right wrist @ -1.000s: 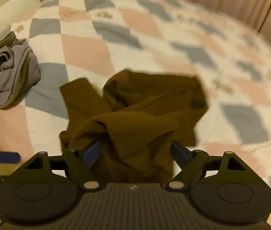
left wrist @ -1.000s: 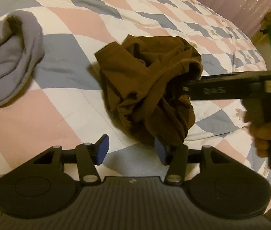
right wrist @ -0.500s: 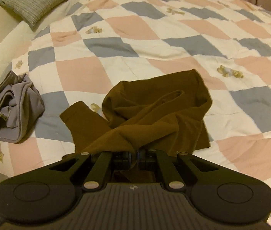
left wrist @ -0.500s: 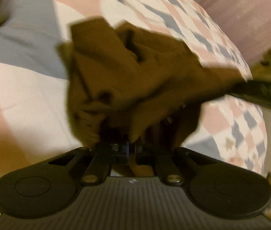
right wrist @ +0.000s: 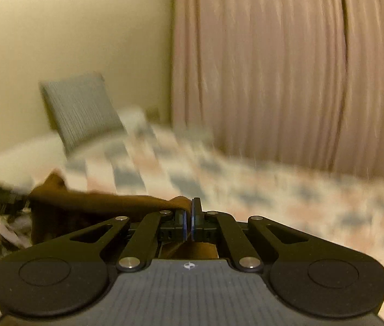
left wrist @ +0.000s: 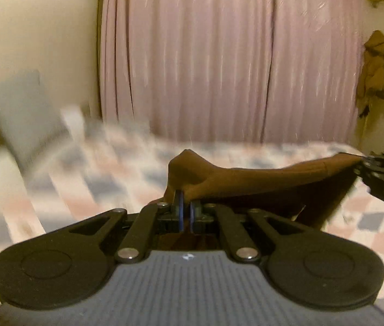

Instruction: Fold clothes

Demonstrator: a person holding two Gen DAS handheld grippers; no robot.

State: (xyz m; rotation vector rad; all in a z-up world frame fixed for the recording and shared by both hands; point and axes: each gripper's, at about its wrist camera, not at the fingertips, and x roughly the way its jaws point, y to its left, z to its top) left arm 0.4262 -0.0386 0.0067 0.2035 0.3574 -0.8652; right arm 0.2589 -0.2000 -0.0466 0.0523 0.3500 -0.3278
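Observation:
A brown garment [left wrist: 260, 182] hangs stretched in the air above the checked bedspread [left wrist: 105, 174]. My left gripper [left wrist: 186, 206] is shut on one edge of it, a peak of cloth sticking up past the pads. The cloth runs right to my right gripper [left wrist: 365, 168], which pinches the other end. In the right wrist view my right gripper [right wrist: 189, 212] is shut on the brown garment [right wrist: 105, 199], and the cloth stretches left to my left gripper [right wrist: 21, 199] at the frame edge. The rest of the garment hangs below, mostly hidden.
Pink curtains [left wrist: 232, 54] hang behind the bed. A grey pillow [right wrist: 83, 108] leans on the cream wall [right wrist: 69, 27] at the head of the bed. A brown coat [left wrist: 374, 73] hangs on the wall at the right. Both views are motion-blurred.
Both grippers shut on the brown garment that lay crumpled on the bed and rose with it. The views tilted up from the bedspread to the curtains, and the garment now stretches between the grippers.

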